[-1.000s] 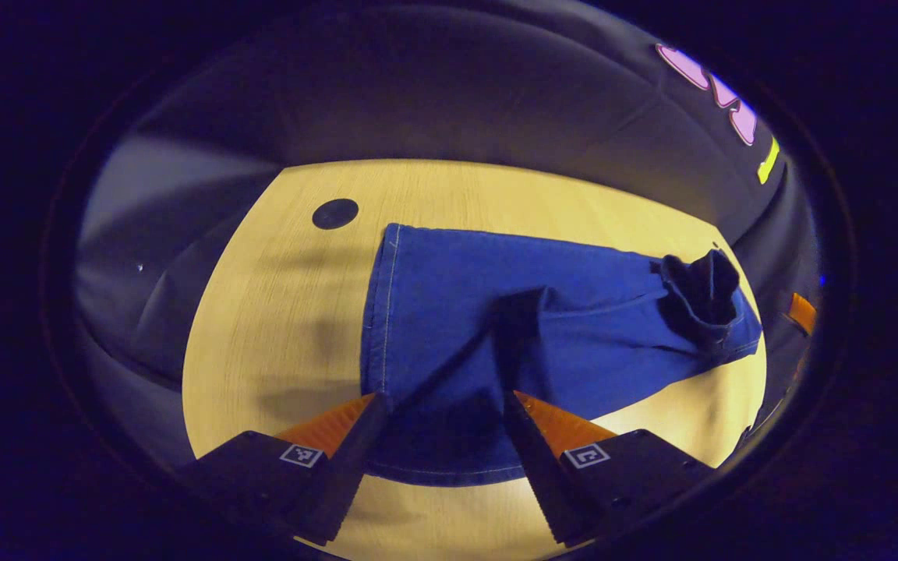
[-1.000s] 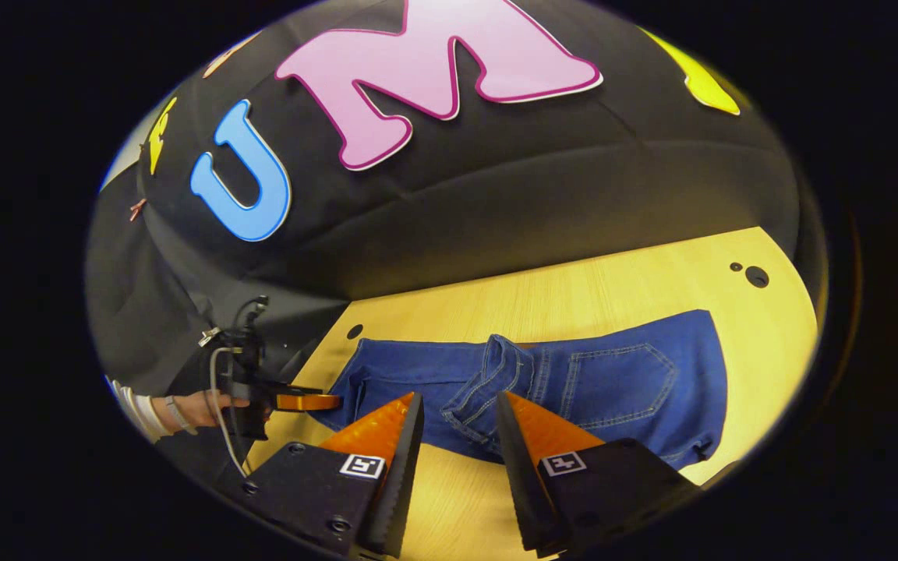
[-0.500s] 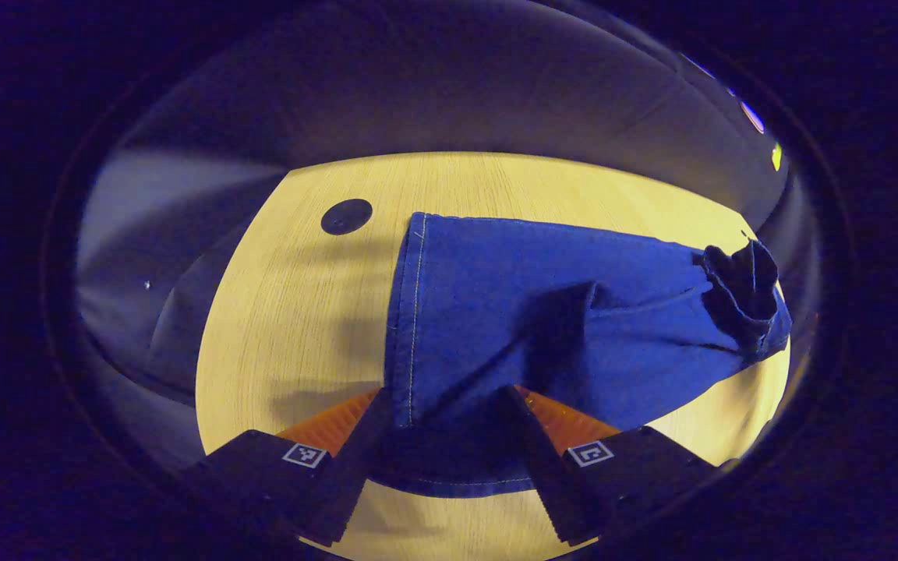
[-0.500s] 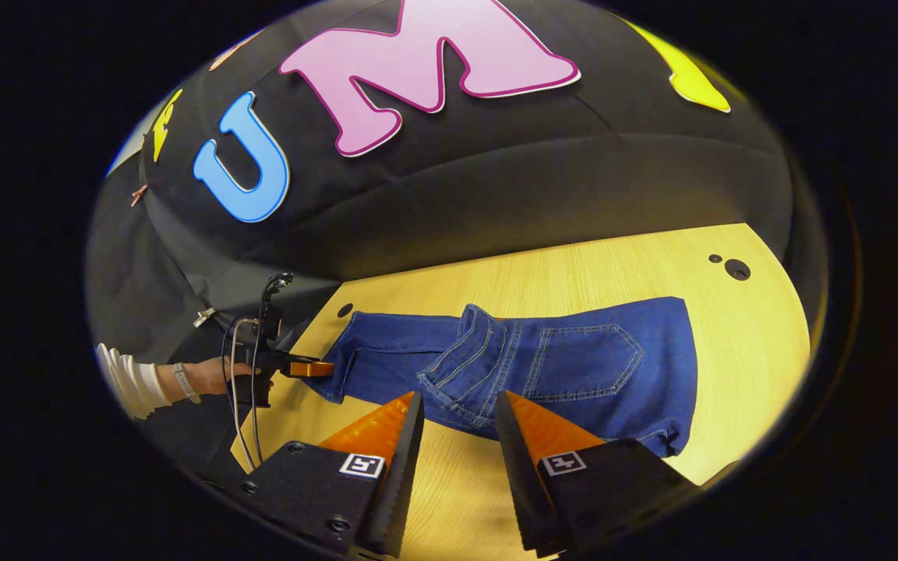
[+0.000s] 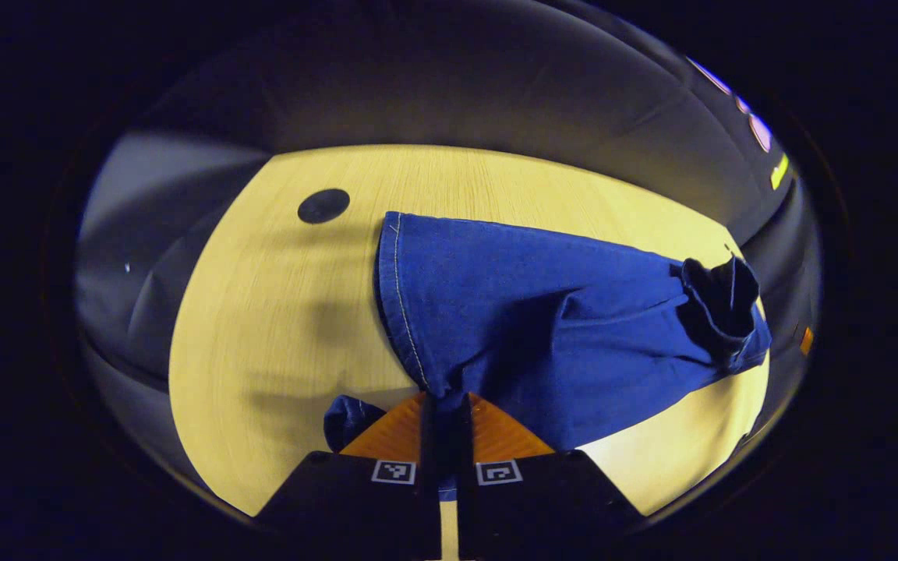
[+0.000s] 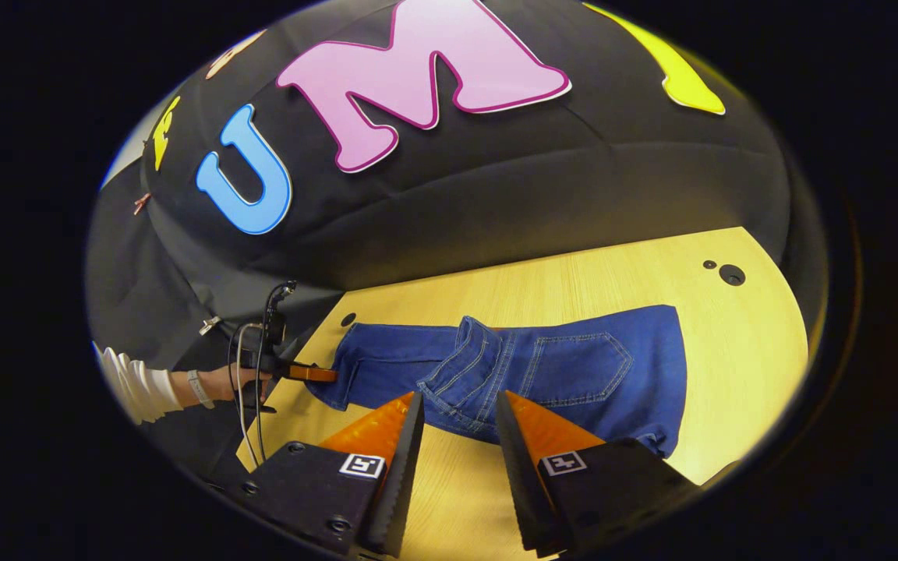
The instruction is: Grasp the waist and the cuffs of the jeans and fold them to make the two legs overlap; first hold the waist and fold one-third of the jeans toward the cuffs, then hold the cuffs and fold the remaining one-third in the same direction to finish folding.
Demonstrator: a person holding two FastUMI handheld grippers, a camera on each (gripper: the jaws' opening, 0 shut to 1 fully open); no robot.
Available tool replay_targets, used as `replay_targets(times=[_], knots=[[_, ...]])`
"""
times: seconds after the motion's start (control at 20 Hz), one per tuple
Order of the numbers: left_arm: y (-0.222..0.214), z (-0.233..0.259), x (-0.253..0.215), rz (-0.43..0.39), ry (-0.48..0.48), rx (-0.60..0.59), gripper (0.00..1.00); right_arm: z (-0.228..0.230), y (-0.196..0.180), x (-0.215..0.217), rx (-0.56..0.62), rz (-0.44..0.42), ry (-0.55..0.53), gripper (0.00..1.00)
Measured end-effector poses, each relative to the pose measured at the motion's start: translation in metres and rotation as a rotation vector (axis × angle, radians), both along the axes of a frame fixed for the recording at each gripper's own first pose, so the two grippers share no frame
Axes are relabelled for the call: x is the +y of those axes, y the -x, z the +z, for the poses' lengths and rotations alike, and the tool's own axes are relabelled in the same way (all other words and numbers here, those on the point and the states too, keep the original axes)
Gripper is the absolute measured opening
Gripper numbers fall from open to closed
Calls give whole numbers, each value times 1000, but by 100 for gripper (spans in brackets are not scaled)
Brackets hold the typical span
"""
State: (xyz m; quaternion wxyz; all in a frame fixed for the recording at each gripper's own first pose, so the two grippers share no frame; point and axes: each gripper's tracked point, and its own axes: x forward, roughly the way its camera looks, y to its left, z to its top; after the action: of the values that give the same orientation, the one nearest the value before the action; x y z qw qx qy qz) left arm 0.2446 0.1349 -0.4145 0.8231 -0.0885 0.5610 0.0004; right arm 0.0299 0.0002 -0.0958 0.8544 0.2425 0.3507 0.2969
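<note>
Blue jeans lie lengthwise on the wooden table, with the waist end bunched up dark at the far right. My left gripper is shut on the near cuff edge, and a fold of denim pokes out beside its left finger. In the right gripper view the jeans show a back pocket and a rumpled waistband. My right gripper is open just short of that waistband with nothing between its fingers. The left gripper and the hand holding it sit at the cuff end.
A round black hole is in the table beyond the cuff. Two more holes lie past the seat end and a small one near the cuffs. Bare wood runs between the jeans and the cloth wall.
My left gripper's fingers have closed from wide open onto the cuff edge, pulling the denim into a ridge. The right gripper has stayed open and hardly moved.
</note>
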Motion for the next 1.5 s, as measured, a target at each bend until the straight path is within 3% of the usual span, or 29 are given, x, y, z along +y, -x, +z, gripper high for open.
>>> replay_targets(times=[0.1,0.3,0.45,0.55,0.7,0.95,1.15,1.35,1.45,1.5], knots=[[-5,17,-6,41,68,-32,7,2,-1,-7,-2,-14,-4,58],[-27,106,-51,32,218,-170,8,10,-6,-25,-12,-49,-17,58],[-58,189,-119,-6,364,-302,11,19,-7,-43,-26,-75,-28,58],[-78,235,-167,-55,429,-353,8,26,-6,-60,-35,-100,-41,58],[-88,258,-269,-158,524,-381,8,33,0,-94,-62,-139,-28,58],[-104,212,-409,-304,569,-279,8,28,13,-164,-82,-213,17,58],[-110,128,-450,-336,485,-114,8,13,20,-209,-56,-272,23,58],[-103,78,-472,-345,395,32,12,1,28,-235,-56,-287,53,58],[-99,87,-478,-372,356,48,22,1,36,-241,-67,-276,61,58],[-97,96,-486,-386,363,38,48,3,42,-243,-73,-269,62,58]])
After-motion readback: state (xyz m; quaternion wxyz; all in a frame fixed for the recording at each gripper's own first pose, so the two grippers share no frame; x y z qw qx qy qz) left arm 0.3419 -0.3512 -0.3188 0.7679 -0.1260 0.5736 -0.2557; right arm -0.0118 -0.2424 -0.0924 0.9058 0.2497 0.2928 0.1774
